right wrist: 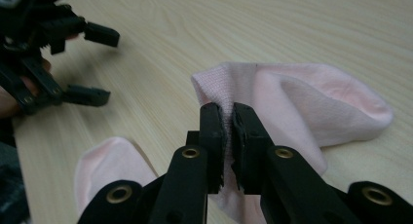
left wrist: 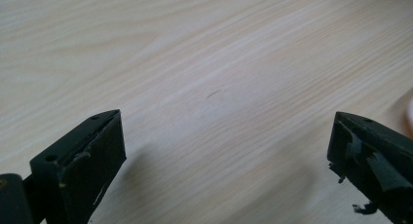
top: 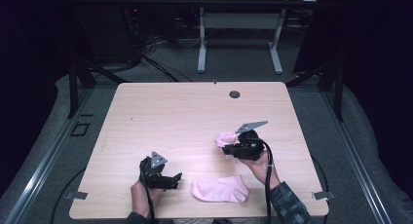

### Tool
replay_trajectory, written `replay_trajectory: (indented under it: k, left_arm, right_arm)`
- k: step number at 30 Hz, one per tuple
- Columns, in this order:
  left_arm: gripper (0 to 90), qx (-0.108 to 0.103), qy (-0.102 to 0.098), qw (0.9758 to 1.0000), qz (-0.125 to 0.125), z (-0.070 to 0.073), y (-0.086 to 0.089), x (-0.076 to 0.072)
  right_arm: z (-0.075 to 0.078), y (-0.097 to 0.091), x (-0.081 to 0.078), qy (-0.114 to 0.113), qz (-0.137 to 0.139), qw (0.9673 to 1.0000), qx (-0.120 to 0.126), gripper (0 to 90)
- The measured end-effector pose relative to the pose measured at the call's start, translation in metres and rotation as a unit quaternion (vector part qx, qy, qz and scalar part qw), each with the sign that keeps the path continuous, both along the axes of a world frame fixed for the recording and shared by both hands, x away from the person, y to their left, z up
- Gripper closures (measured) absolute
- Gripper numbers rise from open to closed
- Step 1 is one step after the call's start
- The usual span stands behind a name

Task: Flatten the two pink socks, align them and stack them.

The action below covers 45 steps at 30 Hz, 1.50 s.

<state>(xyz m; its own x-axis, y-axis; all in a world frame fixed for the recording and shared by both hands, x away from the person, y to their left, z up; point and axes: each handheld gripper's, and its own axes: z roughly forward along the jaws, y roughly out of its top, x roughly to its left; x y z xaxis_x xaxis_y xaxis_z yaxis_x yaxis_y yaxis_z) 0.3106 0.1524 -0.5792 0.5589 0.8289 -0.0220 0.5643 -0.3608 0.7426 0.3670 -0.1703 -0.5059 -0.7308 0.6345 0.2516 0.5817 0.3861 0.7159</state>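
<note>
Right gripper (right wrist: pixel 228 118), clenched on a bunched fold of a soft, light pink sock (right wrist: pixel 292 102) at centre frame; left gripper (left wrist: pixel 226 151), released, hovers over bare table (left wrist: pixel 204 48); best pinched at such folds.

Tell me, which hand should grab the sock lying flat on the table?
Probably the left. The left gripper is open, empty, and sits right beside the flat sock. The right gripper is already shut on the other sock.

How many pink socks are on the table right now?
2: one sock lies flat at the near table edge; the other sock is pinched in the right gripper.
</note>
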Motion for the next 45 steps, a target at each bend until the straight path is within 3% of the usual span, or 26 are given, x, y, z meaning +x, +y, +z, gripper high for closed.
replay_trajectory:
  k: [2, 3, 5, 7, 11, 17, 21, 26, 28, 29, 30, 31, 32, 33, 35, 37, 38, 41, 42, 45]
  left_arm:
    - [0.6, -0.010, -0.014, 0.9997, -0.019, 0.012, -0.011, 0.000]
    - [0.6, -0.010, -0.014, 0.9997, -0.019, 0.012, -0.011, 0.000]
    - [1.3, -0.017, -0.027, 0.9989, -0.034, 0.022, -0.020, 0.000]
    - [1.7, -0.022, -0.038, 0.9978, -0.049, 0.029, -0.030, 0.001]
    - [2.6, -0.025, -0.052, 0.9946, -0.086, 0.038, -0.056, 0.003]
    - [7.9, -0.038, -0.059, 0.9925, -0.100, 0.041, -0.063, 0.010]
    - [15.0, -0.069, -0.041, 0.9918, -0.099, 0.040, -0.051, 0.028]
    - [20.0, -0.084, -0.023, 0.9894, -0.117, 0.041, -0.044, 0.044]
    - [21.7, -0.086, -0.020, 0.9871, -0.134, 0.042, -0.043, 0.051]
    - [24.7, -0.090, -0.008, 0.9845, -0.150, 0.042, -0.044, 0.055]
    - [30.2, -0.099, 0.007, 0.9797, -0.174, 0.042, -0.045, 0.060]
    - [38.0, -0.099, 0.007, 0.9797, -0.174, 0.042, -0.045, 0.060]
    - [38.0, -0.114, 0.021, 0.9740, -0.194, 0.040, -0.046, 0.062]
    - [42.5, -0.114, 0.025, 0.9726, -0.201, 0.040, -0.048, 0.063]
    - [65.1, -0.103, 0.027, 0.9718, -0.210, 0.039, -0.052, 0.061]
    - [84.7, -0.090, 0.015, 0.9733, -0.210, 0.038, -0.056, 0.056]
    - [85.8, -0.074, 0.010, 0.9760, -0.205, 0.040, -0.059, 0.052]
    - [86.4, -0.067, 0.006, 0.9764, -0.205, 0.042, -0.060, 0.049]
    - [86.4, -0.061, 0.005, 0.9783, -0.198, 0.043, -0.060, 0.047]
    - [86.3, -0.049, 0.017, 0.9790, -0.197, 0.050, -0.059, 0.043]
  right_arm:
    - [0.010, -0.003, -0.001, 0.000, -0.011, 0.9993, 0.036, 83.6]
    - [0.010, -0.003, -0.001, 0.000, -0.011, 0.9993, 0.036, 83.6]
    - [0.021, -0.005, -0.003, -0.003, -0.016, 0.9978, 0.065, 83.5]
    - [0.024, -0.005, -0.004, -0.004, -0.016, 0.9972, 0.073, 83.5]
    - [0.036, -0.006, -0.008, -0.013, -0.020, 0.9937, 0.109, 83.4]
    - [0.042, 0.000, -0.015, -0.022, -0.006, 0.9944, 0.104, 83.3]
    - [0.042, 0.006, -0.019, -0.026, 0.012, 0.9962, 0.082, 83.3]
    - [0.044, 0.010, -0.024, -0.029, 0.034, 0.9964, 0.072, 83.3]
    - [0.046, 0.011, -0.026, -0.030, 0.041, 0.9961, 0.072, 83.3]
    - [0.047, 0.012, -0.028, -0.029, 0.046, 0.9956, 0.076, 83.3]
    - [0.048, 0.012, -0.029, -0.027, 0.059, 0.9947, 0.080, 83.3]
    - [0.048, 0.011, -0.029, -0.028, 0.061, 0.9943, 0.083, 83.3]
    - [0.048, 0.011, -0.029, -0.028, 0.061, 0.9943, 0.083, 83.3]
    - [0.048, 0.010, -0.029, -0.025, 0.063, 0.9939, 0.087, 83.3]
    - [0.046, 0.008, -0.029, -0.022, 0.057, 0.9940, 0.091, 83.3]
    - [0.038, 0.001, -0.026, -0.014, 0.045, 0.9938, 0.100, 83.2]
    - [0.035, -0.001, -0.025, -0.011, 0.041, 0.9935, 0.105, 83.2]
    - [0.030, -0.007, -0.024, -0.007, 0.026, 0.9935, 0.111, 83.2]
    - [0.028, -0.010, -0.024, -0.005, 0.023, 0.9934, 0.112, 83.2]
    - [0.020, -0.019, -0.025, 0.001, 0.002, 0.9921, 0.125, 83.1]
